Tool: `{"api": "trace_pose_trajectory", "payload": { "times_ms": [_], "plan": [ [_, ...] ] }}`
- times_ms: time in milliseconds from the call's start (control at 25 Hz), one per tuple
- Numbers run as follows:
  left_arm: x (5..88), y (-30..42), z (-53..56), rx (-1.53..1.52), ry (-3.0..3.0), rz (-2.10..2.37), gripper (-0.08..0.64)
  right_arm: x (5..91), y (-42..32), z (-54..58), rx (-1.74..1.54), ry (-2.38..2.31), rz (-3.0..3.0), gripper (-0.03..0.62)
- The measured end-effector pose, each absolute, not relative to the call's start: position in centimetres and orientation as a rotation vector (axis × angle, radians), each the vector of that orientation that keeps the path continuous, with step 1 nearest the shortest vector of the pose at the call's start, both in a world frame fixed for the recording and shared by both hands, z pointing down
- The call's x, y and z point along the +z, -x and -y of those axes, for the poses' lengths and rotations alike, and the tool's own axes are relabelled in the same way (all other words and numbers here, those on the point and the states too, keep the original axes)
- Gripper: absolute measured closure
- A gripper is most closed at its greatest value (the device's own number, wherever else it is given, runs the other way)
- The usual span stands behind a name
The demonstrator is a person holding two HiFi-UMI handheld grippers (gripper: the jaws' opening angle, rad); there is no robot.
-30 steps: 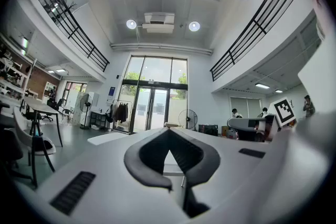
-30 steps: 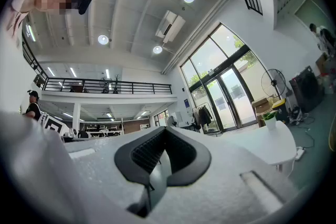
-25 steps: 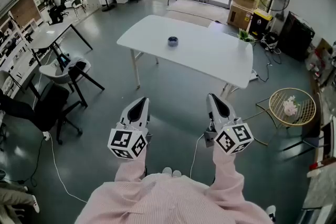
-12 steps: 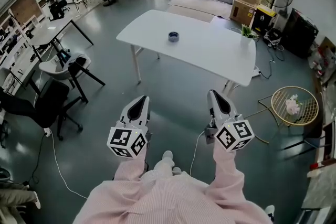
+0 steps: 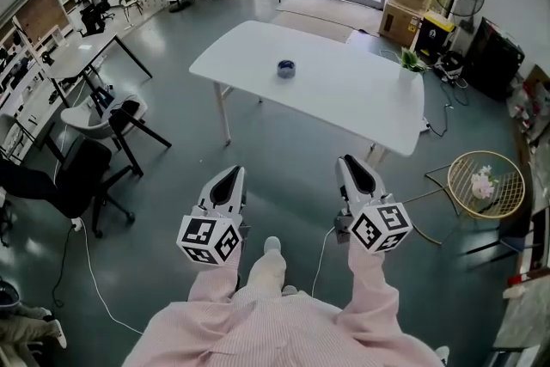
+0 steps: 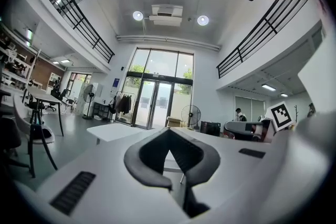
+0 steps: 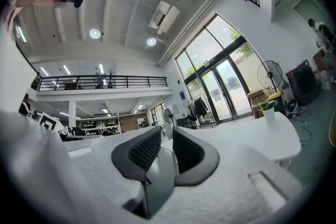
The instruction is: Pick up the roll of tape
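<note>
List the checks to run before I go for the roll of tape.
1. Roll of tape located, on the white table: ok.
2. Nothing touching the tape: ok.
3. Right tool open, jaws just been opening, nothing between them: ok.
4. Left tool open: not ok, jaws together, empty.
5. Tape within reach: not ok, both tools hang short of the table.

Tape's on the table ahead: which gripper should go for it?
Probably right. Both are similarly far from the roll of tape, but the right gripper has just been opening its jaws, empty; the left gripper is shut.
</note>
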State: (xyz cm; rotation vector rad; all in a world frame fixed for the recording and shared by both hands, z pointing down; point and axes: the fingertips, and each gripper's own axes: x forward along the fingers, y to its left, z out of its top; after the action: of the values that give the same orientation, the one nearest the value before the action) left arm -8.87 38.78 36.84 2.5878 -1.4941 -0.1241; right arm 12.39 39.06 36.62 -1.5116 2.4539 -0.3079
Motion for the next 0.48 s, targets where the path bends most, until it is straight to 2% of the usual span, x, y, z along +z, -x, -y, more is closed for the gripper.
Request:
{"api": "trace_pose_trajectory", "payload": {
  "times_ms": [480],
  "plan": [
    [38.0,10.4,-25.5,-0.129,-2.570,1.451,0.560,38.3,-11.1,-26.0,-0.369,1.559,-2.414,0.465]
  ]
}}
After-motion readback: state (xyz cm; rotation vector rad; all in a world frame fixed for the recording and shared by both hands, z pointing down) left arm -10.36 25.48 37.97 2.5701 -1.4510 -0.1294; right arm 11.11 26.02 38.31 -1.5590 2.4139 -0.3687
